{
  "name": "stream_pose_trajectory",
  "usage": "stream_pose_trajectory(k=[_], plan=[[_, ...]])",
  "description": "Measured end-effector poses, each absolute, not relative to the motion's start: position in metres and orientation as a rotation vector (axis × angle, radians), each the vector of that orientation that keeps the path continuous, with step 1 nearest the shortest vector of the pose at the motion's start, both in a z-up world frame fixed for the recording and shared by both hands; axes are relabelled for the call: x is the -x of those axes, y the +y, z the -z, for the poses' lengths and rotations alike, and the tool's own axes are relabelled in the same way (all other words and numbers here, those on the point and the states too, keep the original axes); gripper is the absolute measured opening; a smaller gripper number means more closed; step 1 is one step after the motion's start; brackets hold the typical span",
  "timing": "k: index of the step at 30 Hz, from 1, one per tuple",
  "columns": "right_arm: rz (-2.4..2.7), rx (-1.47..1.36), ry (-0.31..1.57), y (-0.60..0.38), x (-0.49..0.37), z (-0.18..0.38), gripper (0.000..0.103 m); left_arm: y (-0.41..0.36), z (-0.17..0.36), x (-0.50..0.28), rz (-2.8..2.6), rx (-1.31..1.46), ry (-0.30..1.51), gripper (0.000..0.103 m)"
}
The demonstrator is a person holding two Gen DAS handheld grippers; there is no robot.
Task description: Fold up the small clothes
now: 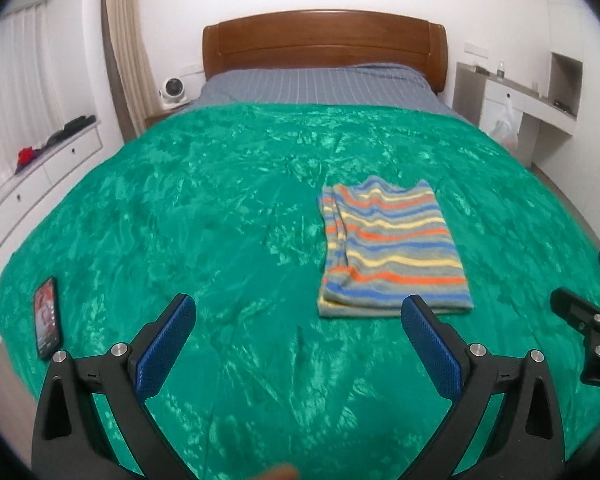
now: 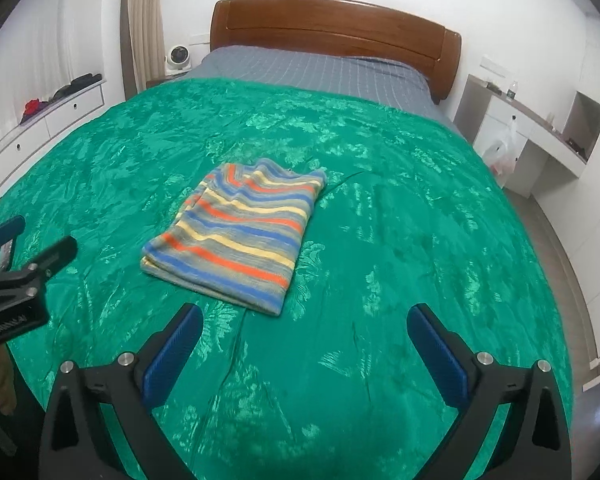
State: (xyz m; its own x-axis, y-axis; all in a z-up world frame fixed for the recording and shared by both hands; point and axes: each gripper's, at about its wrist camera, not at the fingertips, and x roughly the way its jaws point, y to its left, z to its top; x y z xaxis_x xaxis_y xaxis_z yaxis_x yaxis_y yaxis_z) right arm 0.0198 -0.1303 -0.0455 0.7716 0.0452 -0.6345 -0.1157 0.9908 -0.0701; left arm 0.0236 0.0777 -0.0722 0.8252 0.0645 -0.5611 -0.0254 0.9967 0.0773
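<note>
A small striped garment (image 1: 392,246), in grey, blue, orange and yellow, lies folded into a flat rectangle on the green bedspread (image 1: 220,208). It also shows in the right wrist view (image 2: 240,236). My left gripper (image 1: 298,310) is open and empty, held above the bedspread just in front of and left of the garment. My right gripper (image 2: 304,320) is open and empty, held above the bedspread in front of the garment's near edge. Each gripper shows at the edge of the other's view: the right one in the left wrist view (image 1: 580,292), the left one in the right wrist view (image 2: 36,236).
A phone (image 1: 47,318) lies on the bedspread near its left edge. The wooden headboard (image 1: 324,44) and grey sheet are at the far end. White drawers (image 1: 40,168) stand left of the bed, a white desk (image 2: 540,128) with a hanging plastic bag to the right.
</note>
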Motion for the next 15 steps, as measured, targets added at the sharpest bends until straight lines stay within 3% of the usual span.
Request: stream_pose_trajectory(k=[15], plan=[[-0.040,0.104,0.655,-0.145,0.016,0.024,0.101,0.052,0.049,0.008,0.024,-0.091,0.580,0.103]])
